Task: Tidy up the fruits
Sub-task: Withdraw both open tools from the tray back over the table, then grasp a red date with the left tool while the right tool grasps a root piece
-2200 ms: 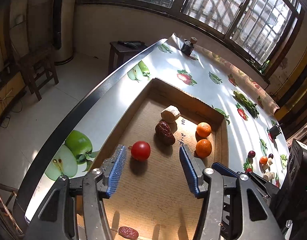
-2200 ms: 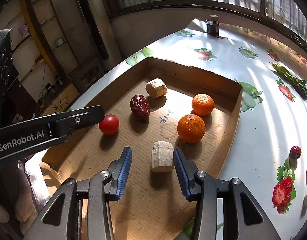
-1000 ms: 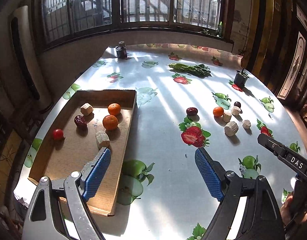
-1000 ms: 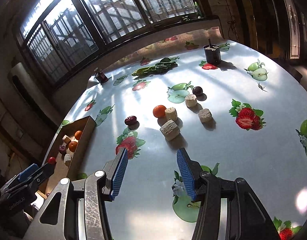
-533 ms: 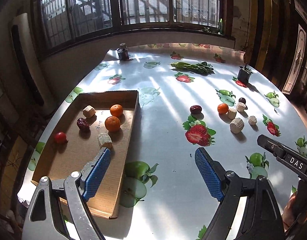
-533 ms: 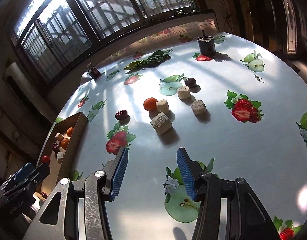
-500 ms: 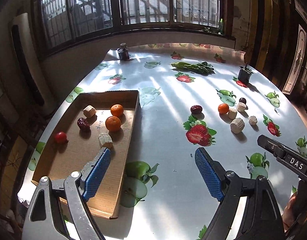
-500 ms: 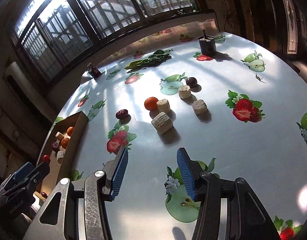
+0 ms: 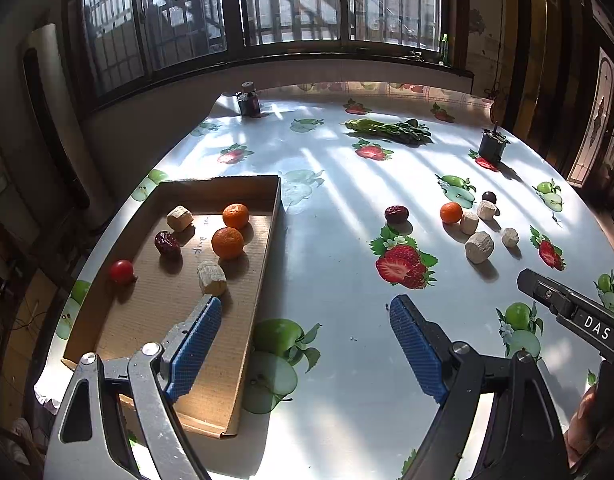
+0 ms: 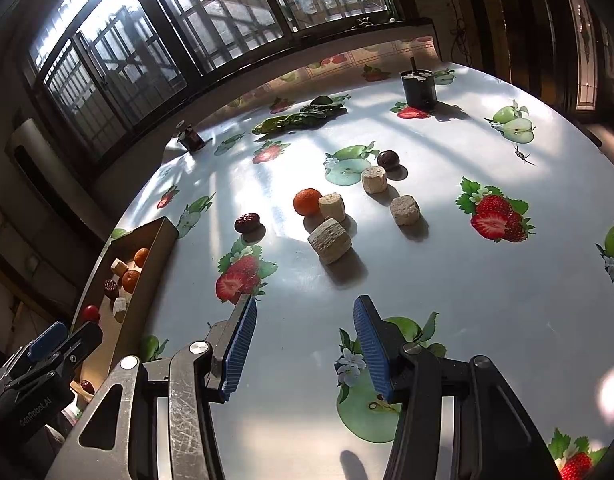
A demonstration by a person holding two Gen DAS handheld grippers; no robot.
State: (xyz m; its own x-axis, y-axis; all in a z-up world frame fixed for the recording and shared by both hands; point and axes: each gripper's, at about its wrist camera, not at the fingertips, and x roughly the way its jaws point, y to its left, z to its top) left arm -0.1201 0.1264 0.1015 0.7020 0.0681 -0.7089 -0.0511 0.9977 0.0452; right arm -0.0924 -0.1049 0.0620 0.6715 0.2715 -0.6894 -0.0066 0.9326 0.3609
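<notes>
Nearest the left wrist camera, the left tool [image 9: 305, 344] hangs with its blue pads wide apart and nothing between them, one pad over the box [image 9: 243, 364], the other over bare table [image 9: 339, 400]. The right tool [image 10: 303, 344] also stands apart and empty above a printed green apple. In the left view its side pokes in at the right edge, lettered "DAS"; part of a hand [image 9: 583, 420] shows below it, mostly cut off. In the right view the left tool's body carries "GenRobot.AI", dim and partly hidden.

The cardboard box lies along the table's left edge. It holds a tomato [image 9: 121, 271], a date [image 9: 167, 243], two oranges [image 9: 227, 243], and two pale chunks [image 9: 211, 278]; faint pen marks on its floor cannot be read.

Farther out, mid-table toward the right edge, loose pieces cluster: a date [image 10: 247, 223], an orange [image 10: 307, 201], four pale chunks [image 10: 330, 240], and a dark round fruit [image 10: 388, 159].

Beyond lie green vegetables [image 10: 303, 117], a black cup [image 10: 418, 87], and a small jar [image 10: 190, 137] at the far left corner, too small to make out.
</notes>
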